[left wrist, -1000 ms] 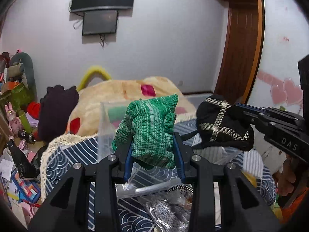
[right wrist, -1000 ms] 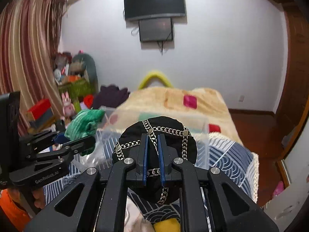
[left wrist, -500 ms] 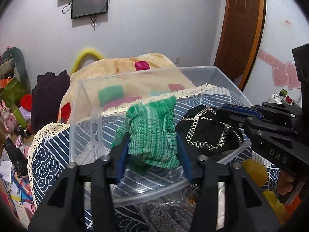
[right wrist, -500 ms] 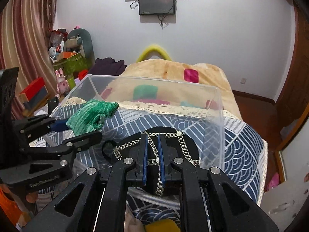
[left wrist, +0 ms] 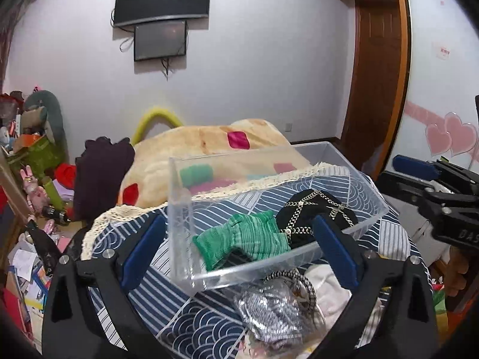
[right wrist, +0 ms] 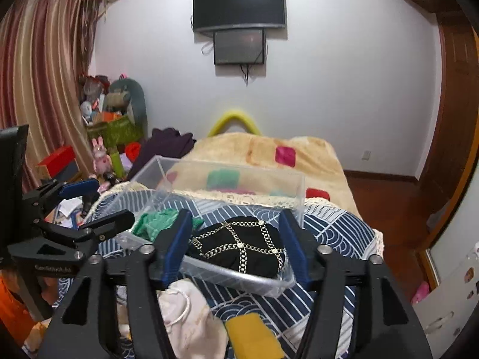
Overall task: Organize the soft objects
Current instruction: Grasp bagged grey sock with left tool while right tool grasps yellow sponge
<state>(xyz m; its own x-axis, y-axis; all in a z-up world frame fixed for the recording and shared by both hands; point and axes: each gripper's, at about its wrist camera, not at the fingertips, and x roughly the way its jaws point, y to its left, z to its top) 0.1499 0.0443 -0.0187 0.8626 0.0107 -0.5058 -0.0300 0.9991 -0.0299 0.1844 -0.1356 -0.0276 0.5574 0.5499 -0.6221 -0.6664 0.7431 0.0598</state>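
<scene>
Since half a second ago both grippers have let go and drawn back. The clear plastic bin [left wrist: 335, 161] sits on the blue patterned bedspread [left wrist: 209, 326]. Inside it, the black chain-trimmed hat [right wrist: 239, 246] lies touching the green knit glove [left wrist: 242, 239]. The left gripper [left wrist: 239, 251] and right gripper [right wrist: 236, 245] are both spread wide and empty.

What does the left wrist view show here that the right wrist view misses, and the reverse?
Only the left wrist view shows the silver mesh item lying in front of the clear bin and the pink heart stickers. Only the right wrist view shows the striped curtain and the yellow cloth. Both show the green knit piece and the black chained item in the bin, with the left gripper and right gripper open.
</scene>
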